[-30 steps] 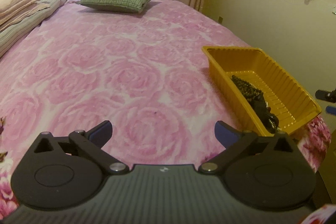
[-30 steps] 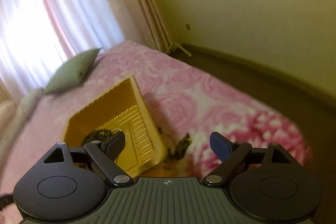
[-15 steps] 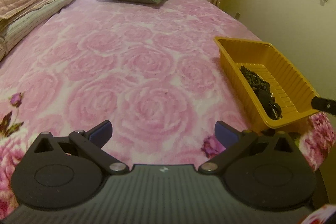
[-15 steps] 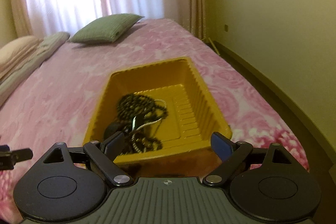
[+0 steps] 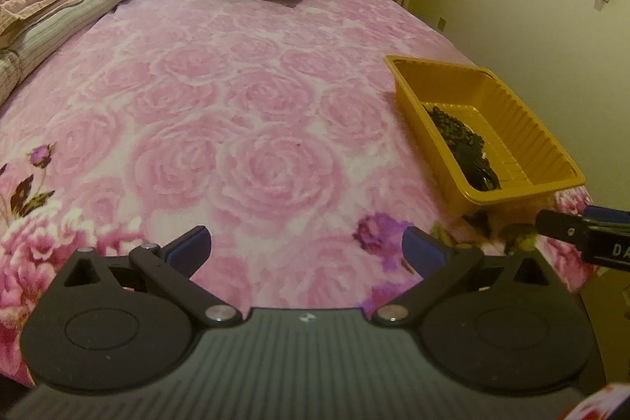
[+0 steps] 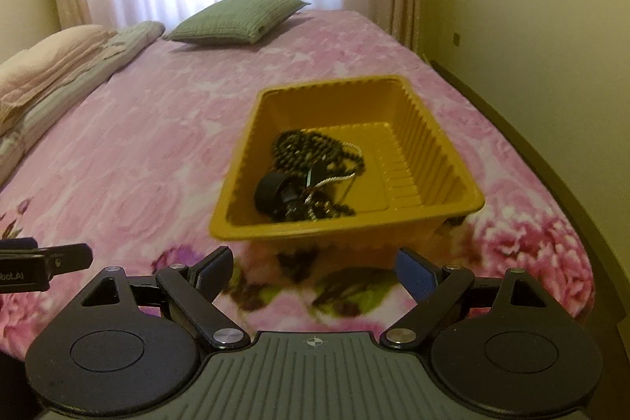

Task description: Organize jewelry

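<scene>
1. Left wrist view: the left gripper was held wide and empty over the bed; the yellow tray lay well to its right.
2. Right wrist view: the right gripper was spread wide, empty, just short of the tray's near wall; the jewelry, seemingly tangled, might be dragged out together.

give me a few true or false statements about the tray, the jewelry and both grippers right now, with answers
1. The yellow tray sits on the pink floral bedspread. True.
2. The tray is empty. False: a dark tangle of beaded jewelry lies inside it.
3. The right gripper is shut on a necklace. False: its fingers are apart and hold nothing.
4. The left gripper is open over bare bedspread. True.
5. The green pillow lies inside the tray. False: it lies far behind, near the curtains.
</scene>
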A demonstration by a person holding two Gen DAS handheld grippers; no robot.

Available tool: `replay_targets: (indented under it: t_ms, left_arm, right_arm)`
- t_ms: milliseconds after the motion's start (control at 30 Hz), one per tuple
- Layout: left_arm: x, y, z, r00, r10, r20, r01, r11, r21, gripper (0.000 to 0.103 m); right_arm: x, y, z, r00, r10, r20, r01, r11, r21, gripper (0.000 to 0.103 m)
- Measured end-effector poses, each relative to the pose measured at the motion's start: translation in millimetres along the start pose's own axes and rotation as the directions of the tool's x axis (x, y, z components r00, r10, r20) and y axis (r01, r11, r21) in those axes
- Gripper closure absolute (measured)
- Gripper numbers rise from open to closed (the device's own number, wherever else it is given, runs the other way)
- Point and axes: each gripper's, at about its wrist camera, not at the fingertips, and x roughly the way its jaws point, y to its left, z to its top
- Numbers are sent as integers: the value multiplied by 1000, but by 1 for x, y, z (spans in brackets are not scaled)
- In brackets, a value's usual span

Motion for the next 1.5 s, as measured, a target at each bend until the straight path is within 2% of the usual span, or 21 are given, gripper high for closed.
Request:
replay_targets:
  t_ms: [233,600,1500]
  left_arm:
    - [-11,-7,-12,1000,0,-23,1,1000,19,0]
    - [-23,-10,-26,999,43,-28,-42,999,27,0]
    - [-29,-12,-26,999,50,-11,-49,998,27,0]
  right_arm:
    - [-7,11,-9,1000,16,-25,-16,1000,-18,14]
    - [-15,21,-19,998,22,-65,-25,998,-50,14]
    - [-21,24,-19,998,31,-61,-33,999,-33,14]
